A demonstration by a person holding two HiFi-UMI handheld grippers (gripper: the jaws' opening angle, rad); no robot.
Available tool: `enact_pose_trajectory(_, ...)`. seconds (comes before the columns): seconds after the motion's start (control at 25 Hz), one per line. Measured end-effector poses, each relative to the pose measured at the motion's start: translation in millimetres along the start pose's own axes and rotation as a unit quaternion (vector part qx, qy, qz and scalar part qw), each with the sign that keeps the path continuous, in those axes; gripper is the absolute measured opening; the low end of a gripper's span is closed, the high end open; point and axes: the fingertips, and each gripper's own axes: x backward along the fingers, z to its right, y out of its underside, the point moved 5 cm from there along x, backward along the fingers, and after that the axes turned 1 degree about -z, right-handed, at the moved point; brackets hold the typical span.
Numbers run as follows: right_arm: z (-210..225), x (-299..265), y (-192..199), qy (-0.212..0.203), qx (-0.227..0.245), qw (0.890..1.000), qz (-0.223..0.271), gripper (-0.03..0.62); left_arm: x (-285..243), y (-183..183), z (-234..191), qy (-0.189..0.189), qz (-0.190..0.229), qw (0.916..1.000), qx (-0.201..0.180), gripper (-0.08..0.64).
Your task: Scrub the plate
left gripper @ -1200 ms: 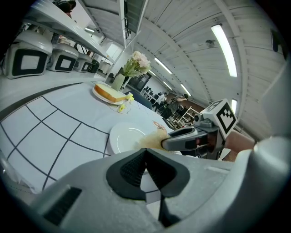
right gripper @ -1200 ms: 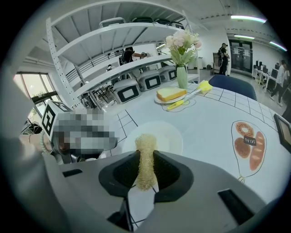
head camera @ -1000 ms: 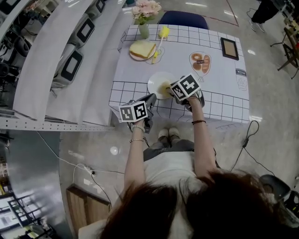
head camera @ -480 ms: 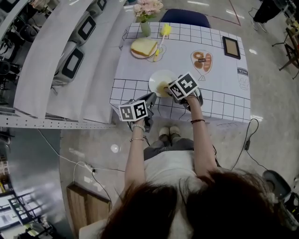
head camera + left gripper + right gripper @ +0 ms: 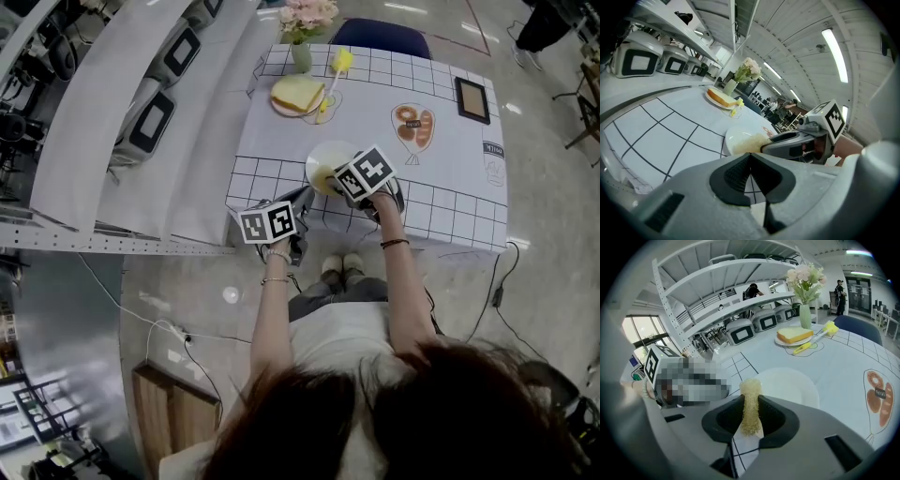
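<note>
**Left gripper view:** we see the left gripper (image 5: 750,157) w/ its jaws pressed together and nothing between them. It hangs just at the near edge of the table (image 5: 656,136), which wears a white cloth w/ a black grid. Ahead, the white plate (image 5: 737,137) lies flat on the cloth. A yellow scrub pad (image 5: 749,143) sits at its near side, w/ the right gripper (image 5: 765,148) reaching in from the right. Farther back are a slice of bread (image 5: 723,97) on its own dish and a vase (image 5: 729,86) of pink flowers.

**Right gripper view:** the 2 jaws are clamped on the scrub pad, which sticks out fwd & upright between them. Its tip overlaps the plate's near-left rim — we can't tell if it actually touches. Beyond the plate are the bread, a yellow brush (image 5: 818,338) just beside it, and the vase.

**Head view:** the plate sits near the table's front edge, approx. left of centre. The right gripper is over the plate's near edge, pad at the rim — the left gripper is apart from the plate, at the table's front edge to the left. A framed picture (image 5: 472,99) lies at the far right of the cloth.
</note>
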Motion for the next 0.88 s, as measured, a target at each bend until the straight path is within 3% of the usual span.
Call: enact_pose_trajectory(0.88,0.4,-19.4,-22.2,-0.003,-0.007,1.0,0.01,0.08,8.9,-14.8,-24.2,-0.008,0.009,0.9999,0.002,0.011)
